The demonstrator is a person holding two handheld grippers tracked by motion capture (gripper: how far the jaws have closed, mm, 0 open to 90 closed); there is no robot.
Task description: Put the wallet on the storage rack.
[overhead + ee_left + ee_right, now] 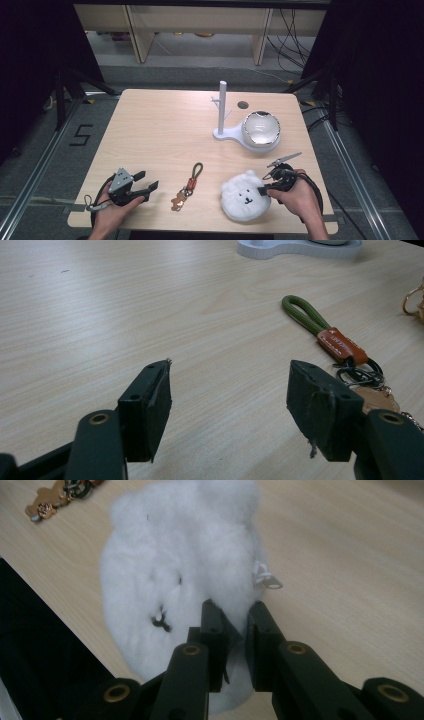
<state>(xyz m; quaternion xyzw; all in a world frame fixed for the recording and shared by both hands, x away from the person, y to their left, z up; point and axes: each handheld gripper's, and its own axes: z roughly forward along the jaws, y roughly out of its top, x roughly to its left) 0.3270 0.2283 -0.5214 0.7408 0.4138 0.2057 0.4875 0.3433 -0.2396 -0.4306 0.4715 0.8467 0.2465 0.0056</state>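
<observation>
The right tongs (235, 625) are clamped on the white plush pouch (180, 570), barely lifted and well short of the white stand (223, 112), while the left tongs (227, 400) gape empty beside the keychain (332, 342).

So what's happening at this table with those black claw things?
A person holds a two-jaw gripper in each hand. The right gripper has its jaws pinched on the edge of a white fluffy bear-face pouch near the table's front edge. The left gripper hovers with jaws open beside a keychain with a green loop. A white hook stand waits farther back.
</observation>
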